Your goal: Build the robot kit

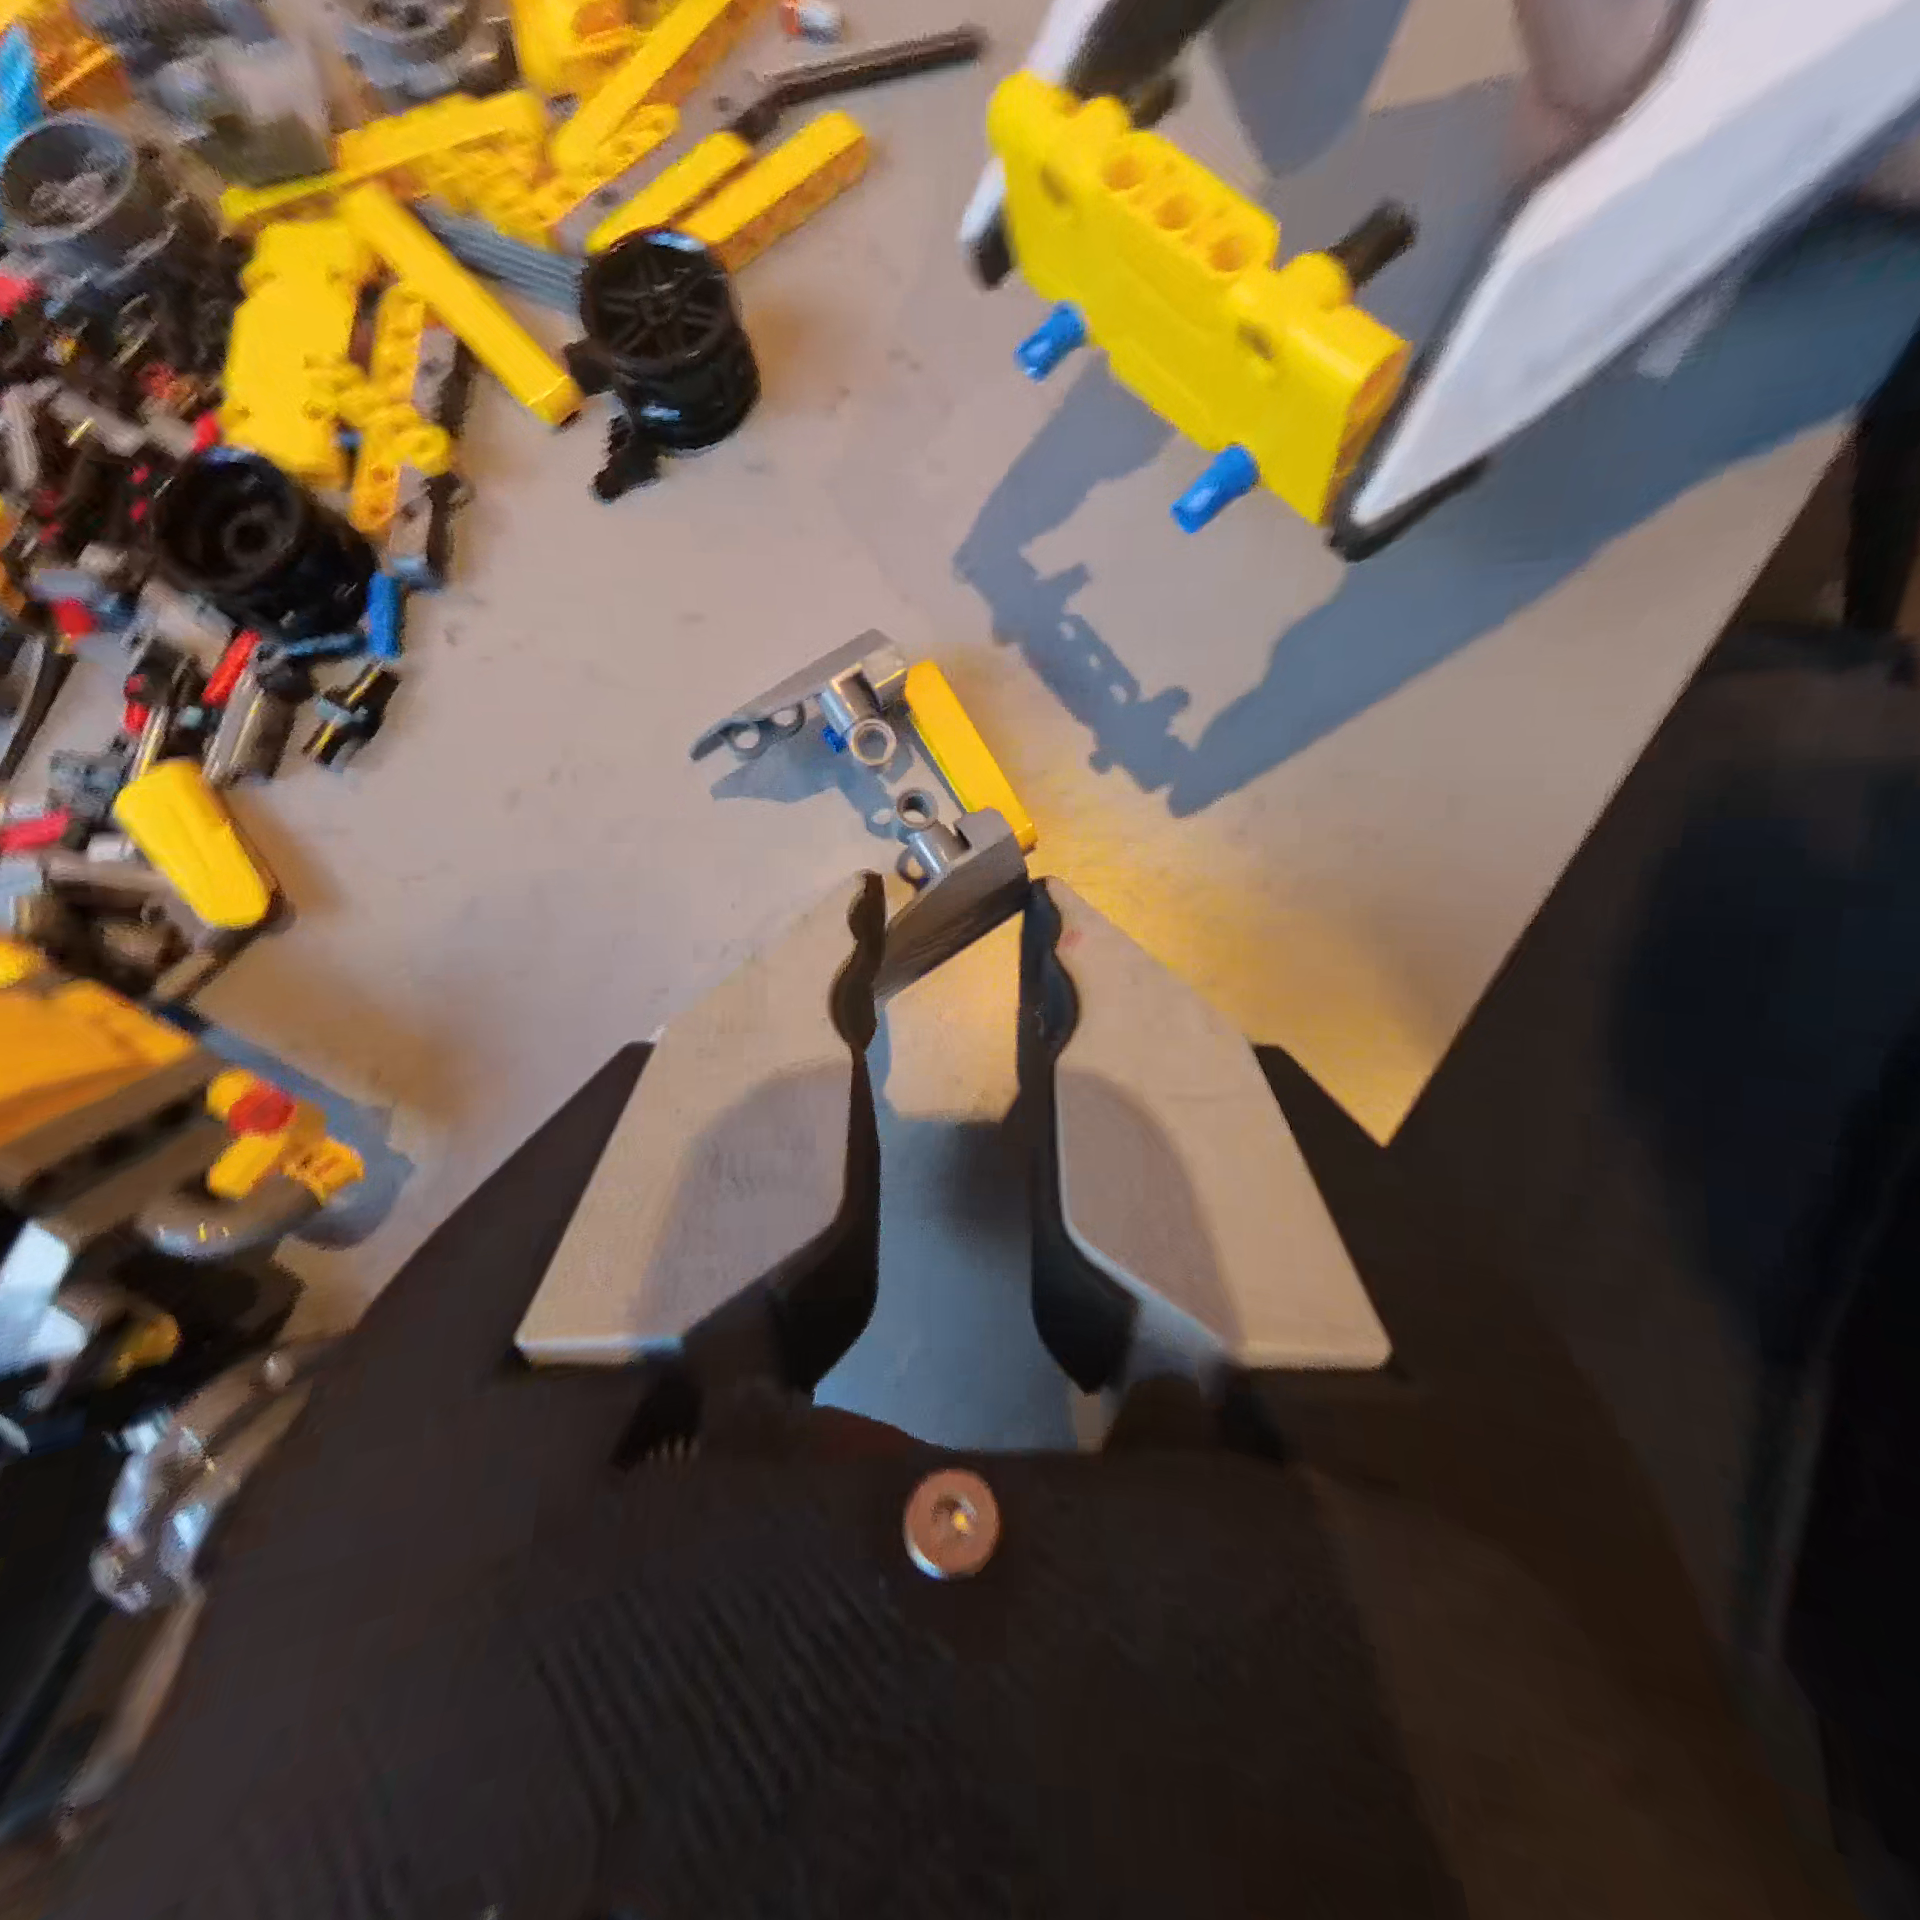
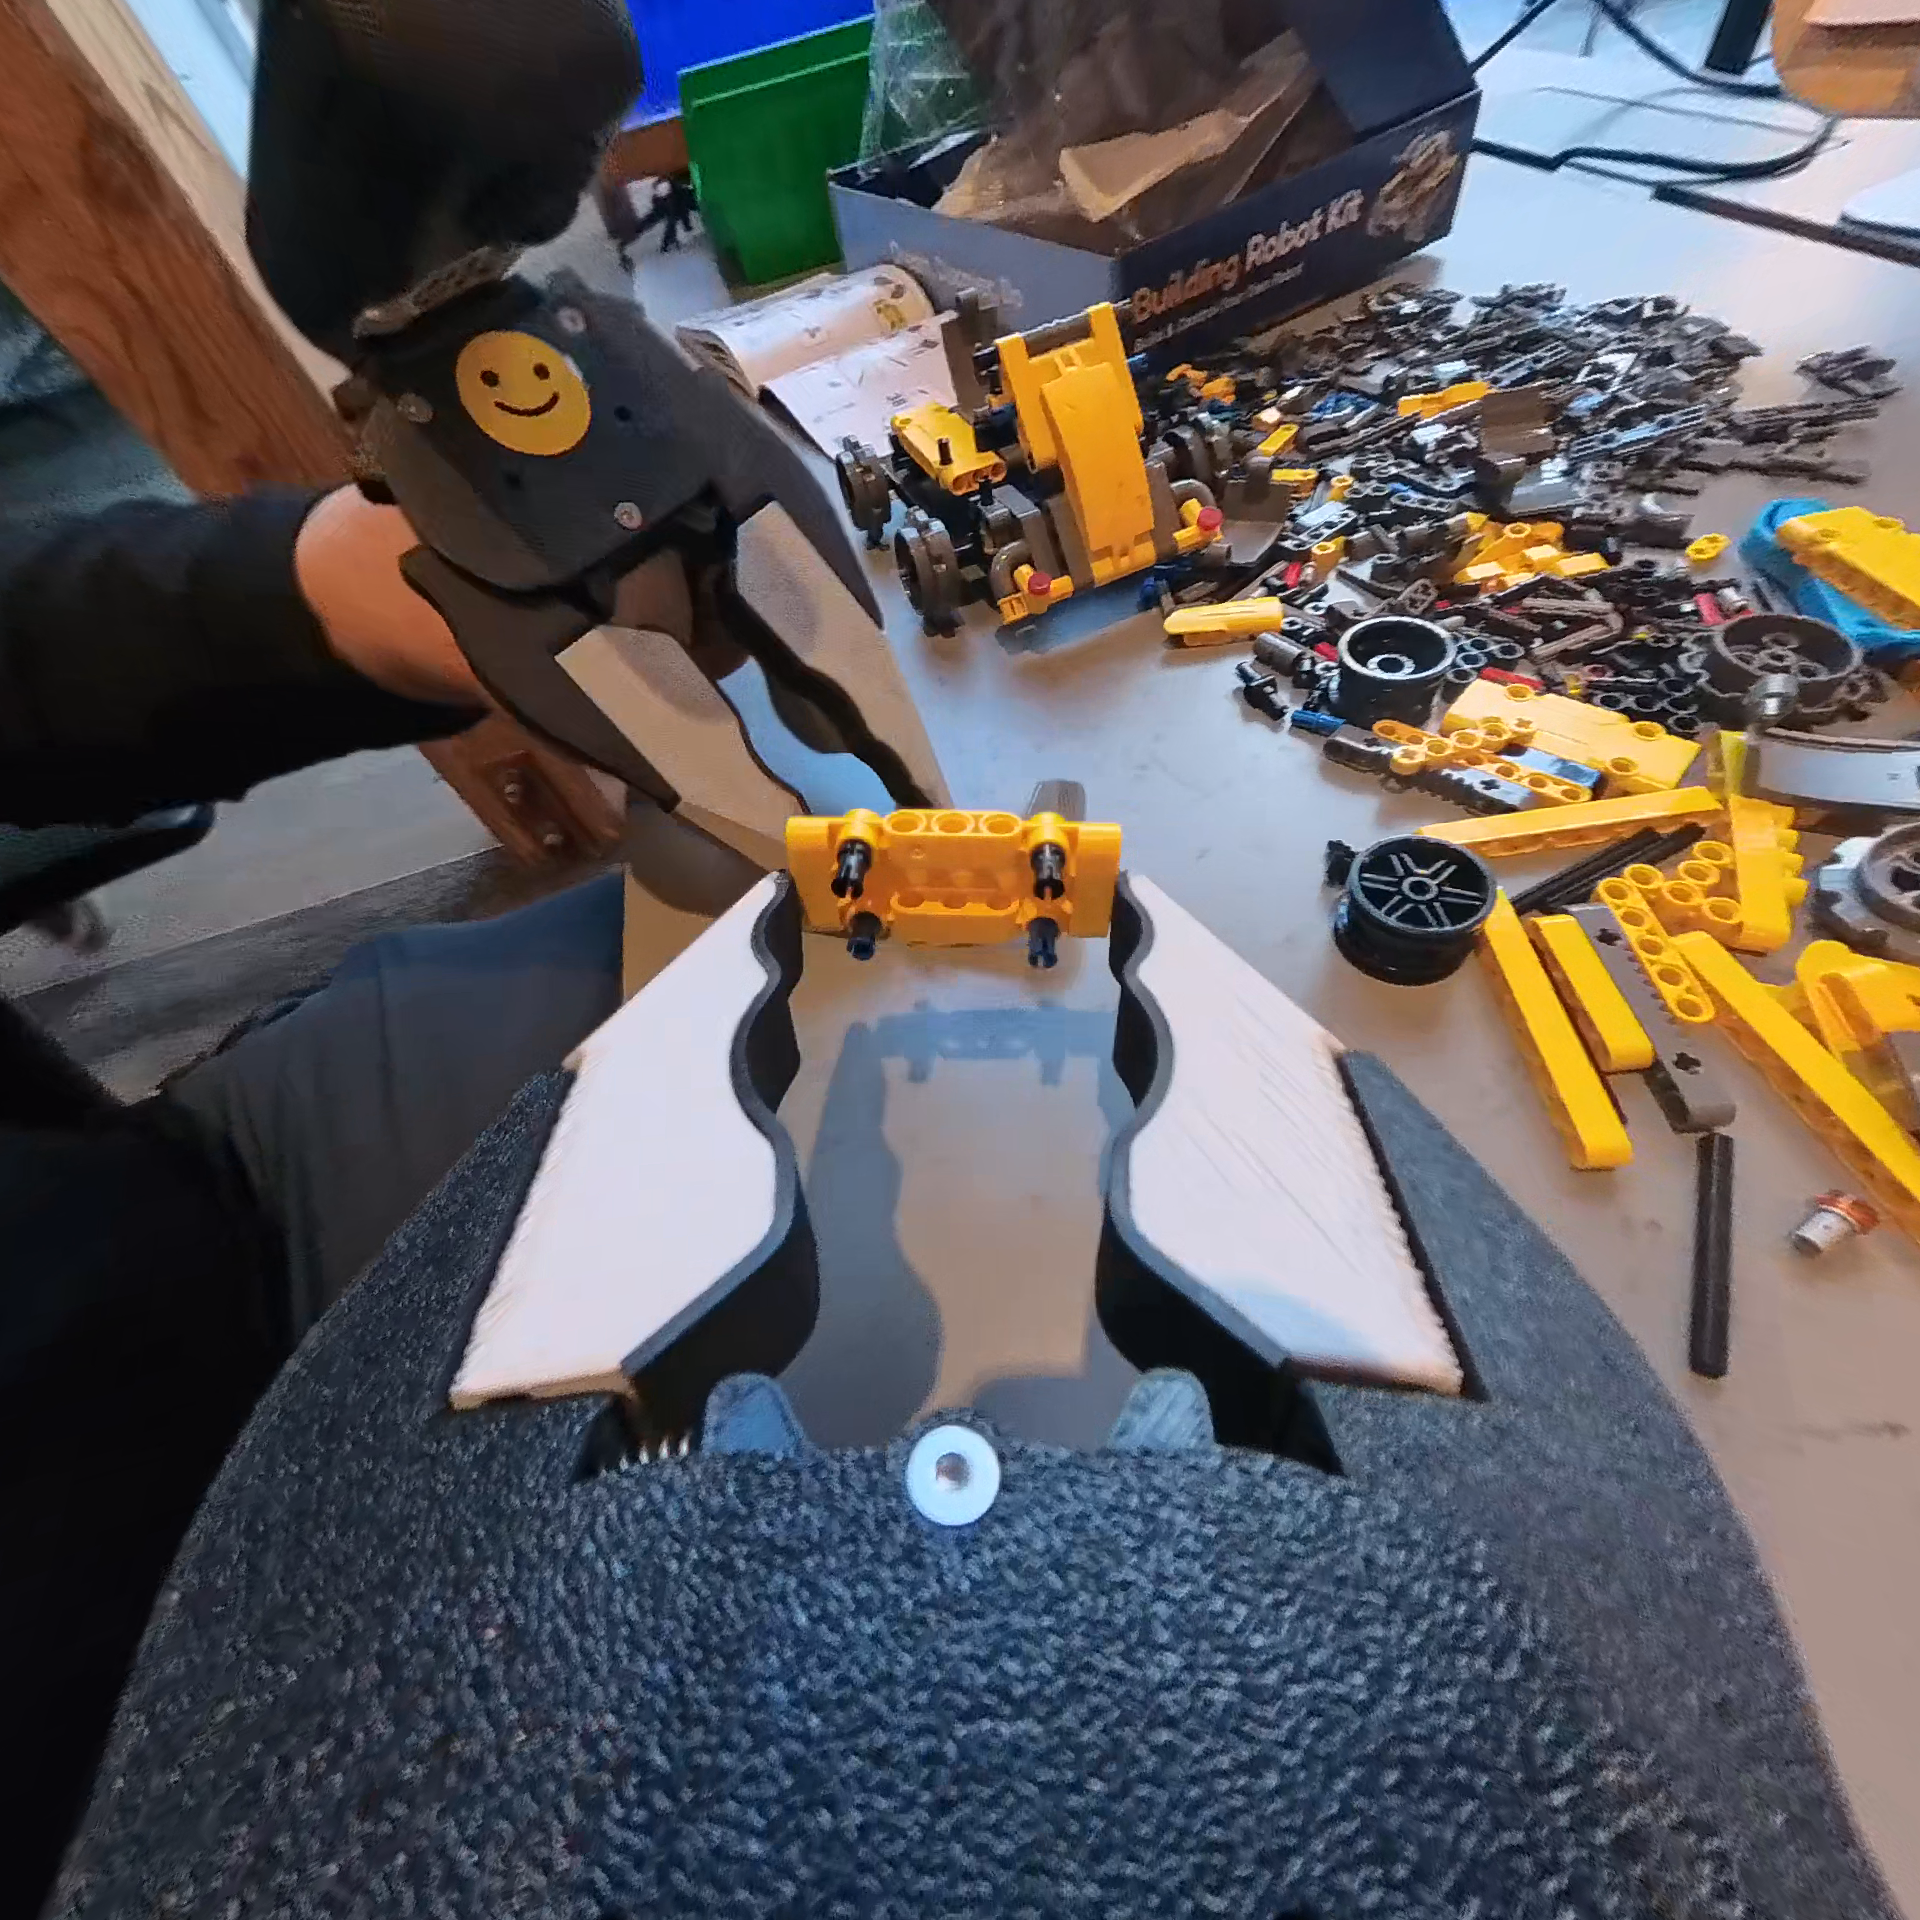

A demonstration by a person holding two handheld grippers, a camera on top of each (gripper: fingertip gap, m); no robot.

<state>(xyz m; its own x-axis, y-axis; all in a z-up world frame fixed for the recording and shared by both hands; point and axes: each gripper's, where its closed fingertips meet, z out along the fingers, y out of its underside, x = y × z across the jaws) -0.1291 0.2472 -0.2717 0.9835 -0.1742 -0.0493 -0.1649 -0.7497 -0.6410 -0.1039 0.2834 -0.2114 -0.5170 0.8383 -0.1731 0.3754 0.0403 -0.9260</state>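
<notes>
My left gripper point(image 1: 951, 899) is shut on the grey end panel of a small grey-and-yellow brick assembly point(image 1: 966, 743), held low over the grey table point(image 1: 582, 852). My right gripper point(image 2: 951, 896) is shut on a yellow frame block point(image 2: 951, 862) with blue pins. It holds the block above the table, close to the left gripper's fingers point(image 2: 831, 665). In the left wrist view the block point(image 1: 1184, 281) hangs at the upper right between the right gripper's white fingers point(image 1: 1610, 260), apart from the assembly. A grey tip of the assembly point(image 2: 1055, 798) shows behind the block.
A large pile of loose yellow, black and grey parts point(image 2: 1558, 644) covers the right side, with black wheels point(image 2: 1413, 914) and long yellow beams. A partly built yellow vehicle point(image 2: 1049, 488), an instruction booklet point(image 2: 831, 353) and an open box point(image 2: 1299, 239) stand behind. The table edge point(image 1: 1558, 904) is near. One gripper's finger ends stand about 8 centimetres off the other's.
</notes>
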